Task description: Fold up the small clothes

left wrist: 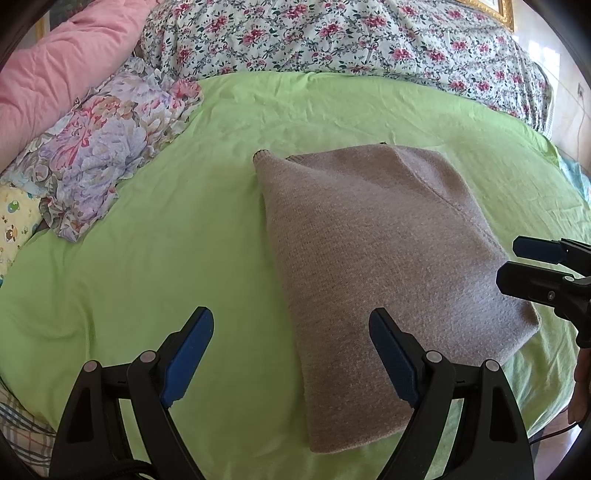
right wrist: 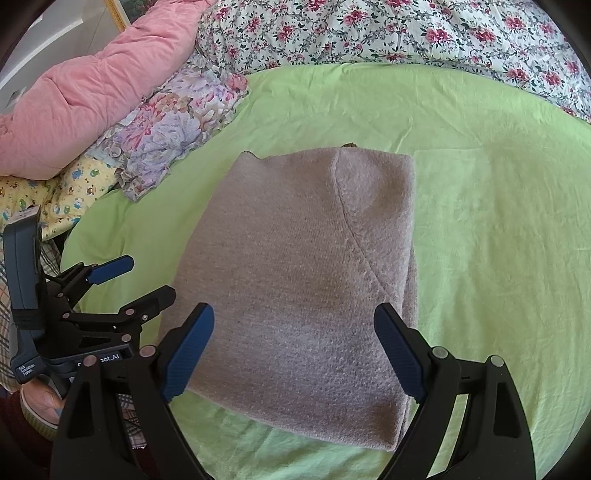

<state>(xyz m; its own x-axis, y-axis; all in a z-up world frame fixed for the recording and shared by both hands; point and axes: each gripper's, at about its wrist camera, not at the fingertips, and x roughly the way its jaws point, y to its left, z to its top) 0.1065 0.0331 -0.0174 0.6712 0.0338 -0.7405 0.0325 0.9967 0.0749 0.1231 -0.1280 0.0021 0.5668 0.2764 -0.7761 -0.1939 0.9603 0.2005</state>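
A bed covered by a wrinkled light-green sheet [left wrist: 221, 122] fills the view. Along its far edge lies a white quilt [left wrist: 332, 33] printed with red flowers, and at the far left sit a pink comforter [left wrist: 66, 55] and a frilled pillow [left wrist: 110, 147] with large pastel flowers.

A folded grey-brown knit sweater [right wrist: 295, 266] lies flat in the middle of the sheet, forming a rough rectangle with one diagonal seam showing near its right side.

The left gripper [left wrist: 291, 354] hovers over the sweater's near left edge, its blue-padded fingers spread wide and holding nothing. The right gripper [right wrist: 295, 350] hovers over the sweater's near edge, its fingers also wide apart and empty.
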